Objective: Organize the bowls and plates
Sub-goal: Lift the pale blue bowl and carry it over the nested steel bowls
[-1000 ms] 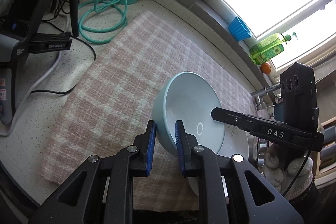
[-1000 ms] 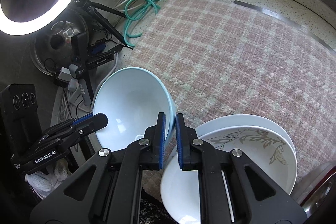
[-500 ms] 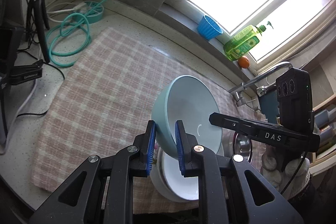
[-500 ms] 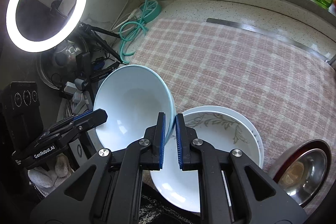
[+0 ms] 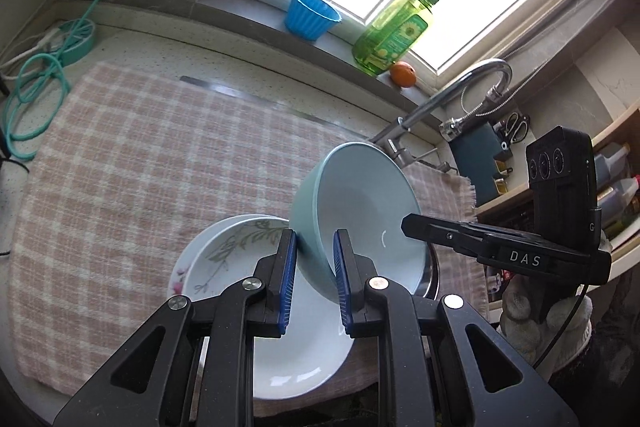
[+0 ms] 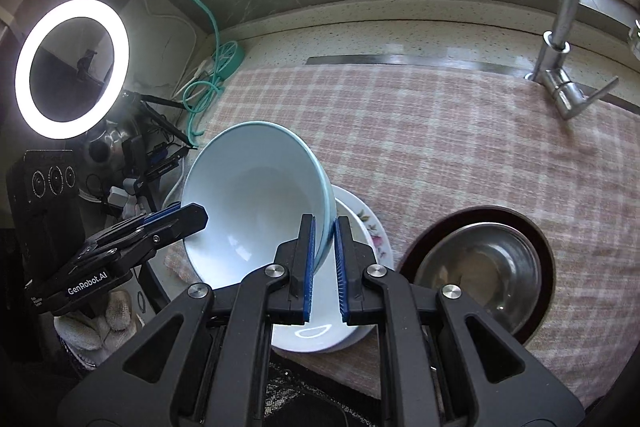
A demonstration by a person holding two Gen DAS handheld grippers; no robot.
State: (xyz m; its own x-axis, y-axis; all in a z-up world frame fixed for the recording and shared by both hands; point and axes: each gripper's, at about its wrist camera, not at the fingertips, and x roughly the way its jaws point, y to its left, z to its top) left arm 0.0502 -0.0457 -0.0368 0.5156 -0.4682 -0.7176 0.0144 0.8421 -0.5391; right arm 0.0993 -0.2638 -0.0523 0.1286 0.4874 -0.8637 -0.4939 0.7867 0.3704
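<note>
both grippers — left (image 5: 315, 277), right (image 6: 324, 267) — fingers clamped on opposite rims of tilted bowl (image 6: 256, 203), held above plates (image 5: 224, 267) on cloth. risk: uneven release — bowl slips, chips plates.

A checked cloth (image 6: 440, 131) is lying on the counter (image 6: 400, 35). The floral plate (image 5: 224, 259) is sitting on the cloth at its near edge, with a steel bowl (image 6: 480, 267) just to its right. The bowl (image 5: 360, 211) is hanging tilted above the plate, its rim pinched on one side by the left tool (image 5: 315, 277) and on the other by the right tool (image 6: 324, 267). Behind the cloth, a cup (image 5: 312, 15), soap bottle (image 5: 392, 35) and orange (image 5: 403, 75) are standing along the windowsill, the faucet (image 5: 452, 95) to their right.
</note>
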